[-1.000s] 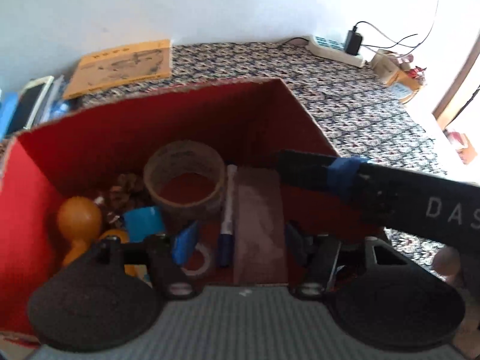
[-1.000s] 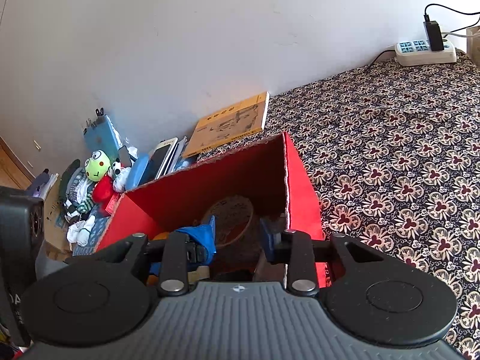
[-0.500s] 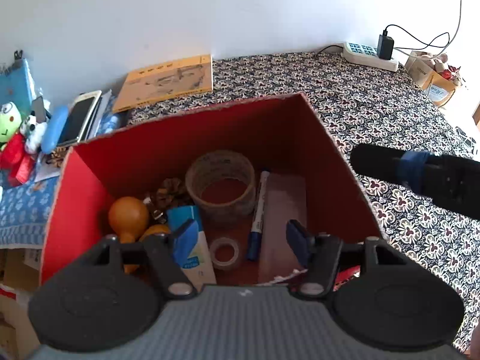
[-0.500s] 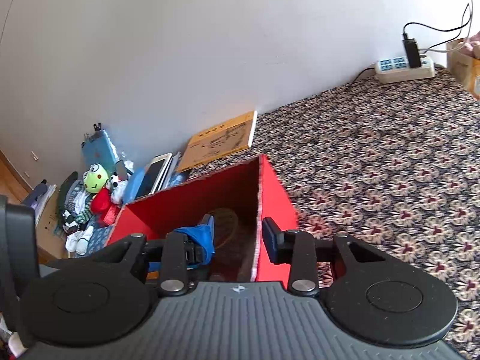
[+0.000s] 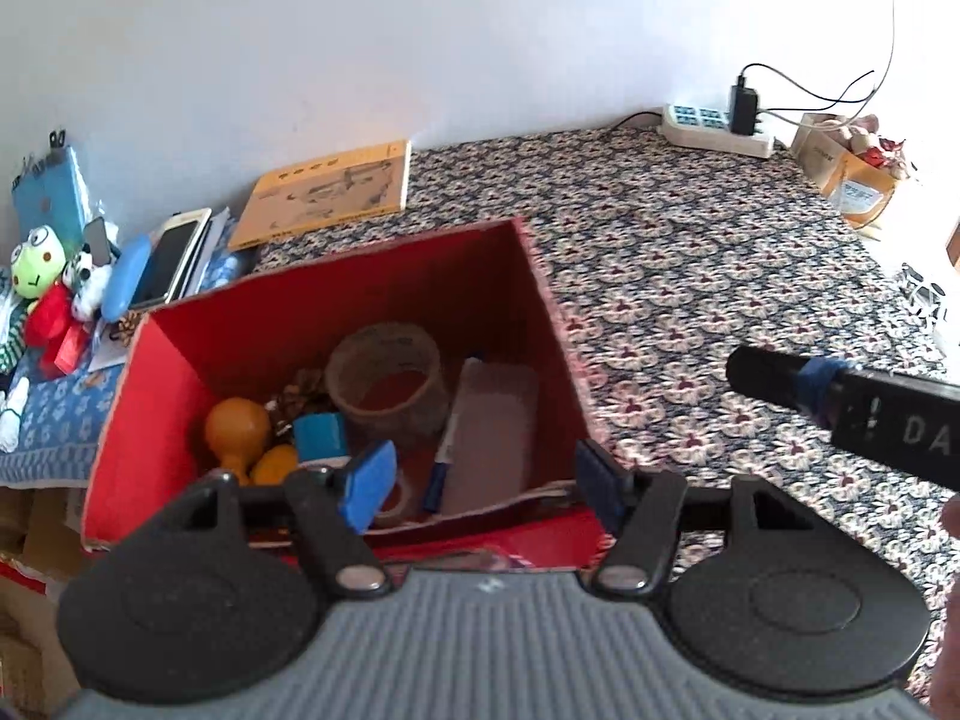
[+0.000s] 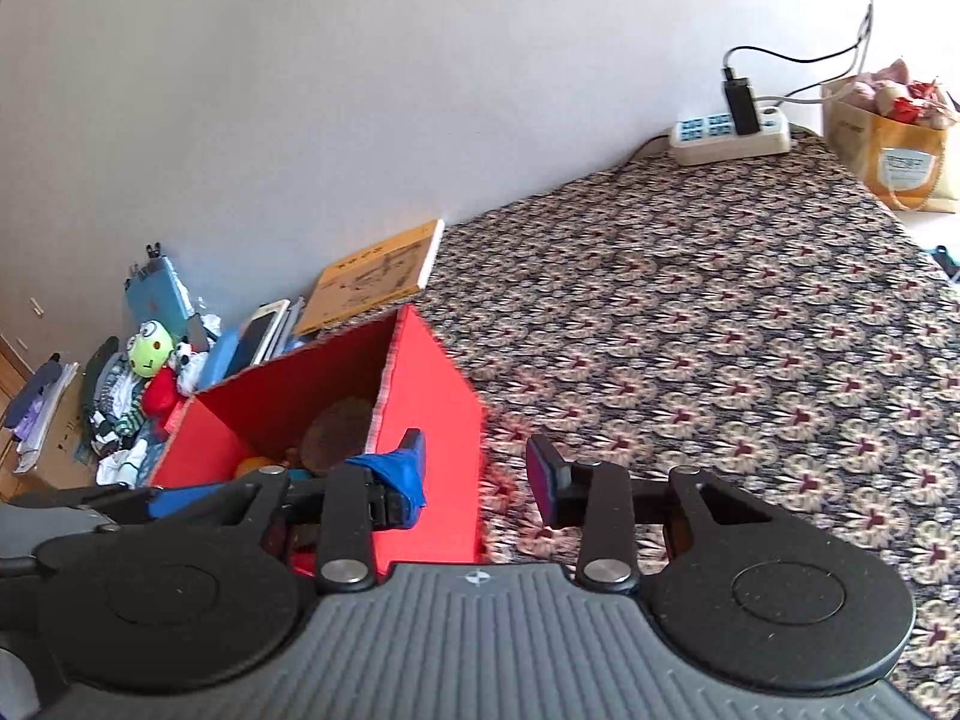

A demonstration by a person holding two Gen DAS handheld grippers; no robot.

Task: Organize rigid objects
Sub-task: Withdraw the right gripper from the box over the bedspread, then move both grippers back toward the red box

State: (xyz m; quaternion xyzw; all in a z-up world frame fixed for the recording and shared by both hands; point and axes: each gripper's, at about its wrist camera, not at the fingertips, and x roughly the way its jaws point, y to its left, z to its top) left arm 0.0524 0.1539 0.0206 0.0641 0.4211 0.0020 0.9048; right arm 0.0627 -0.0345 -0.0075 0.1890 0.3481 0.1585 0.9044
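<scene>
1. While parted wide over the near rim of the red cardboard box (image 5: 336, 300), left gripper (image 5: 486, 477) holding nothing, blue pads bare.
2. Just beyond its fingertips, inside the box: small tape ring (image 5: 393, 495), blue marker (image 5: 441, 462) and a flat translucent case (image 5: 495, 426) lying side by side.
3. Ahead and left of those fingertips: blue-topped block (image 5: 321, 432), orange gourd-shaped piece (image 5: 237, 429).
4. Further in, near the back wall: large brown tape roll (image 5: 390, 384) standing on its edge, a dark pine cone (image 5: 300, 390) just left of it.
5. Right gripper (image 6: 477, 471) right of the box, over the patterned cloth (image 6: 720, 360); jaws opening, nothing between them, left finger wrapped in blue tape.
6. Beyond the box, near the wall: yellow booklet (image 5: 330, 192), phone (image 5: 171, 258), frog plush (image 5: 36, 270).
7. Far right ahead: white power strip (image 6: 729, 132) with a black charger plugged in.
</scene>
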